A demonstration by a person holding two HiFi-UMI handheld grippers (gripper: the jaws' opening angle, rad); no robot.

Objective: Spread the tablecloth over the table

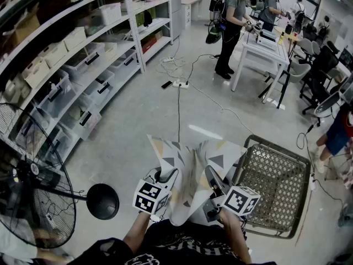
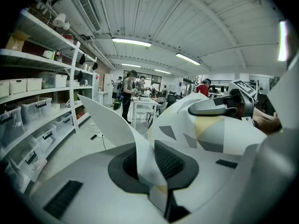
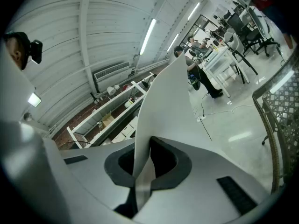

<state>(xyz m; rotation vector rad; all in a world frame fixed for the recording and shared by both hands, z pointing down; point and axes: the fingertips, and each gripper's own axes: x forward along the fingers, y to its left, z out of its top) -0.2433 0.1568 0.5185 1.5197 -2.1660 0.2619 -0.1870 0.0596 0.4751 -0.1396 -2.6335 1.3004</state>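
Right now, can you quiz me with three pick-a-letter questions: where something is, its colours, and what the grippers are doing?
1. Where is the wicker table from the left gripper and right gripper? A left of both B right of both C between them
2. What colour are the tablecloth's shapes? A red and blue B green and pink C grey and yellow
3. What are the grippers doing? A both shut on the tablecloth B both open, empty C only one holding
Answers: B, the head view shows it right of both; C, grey and yellow triangles on white; A, each gripper's jaws pinch the tablecloth.
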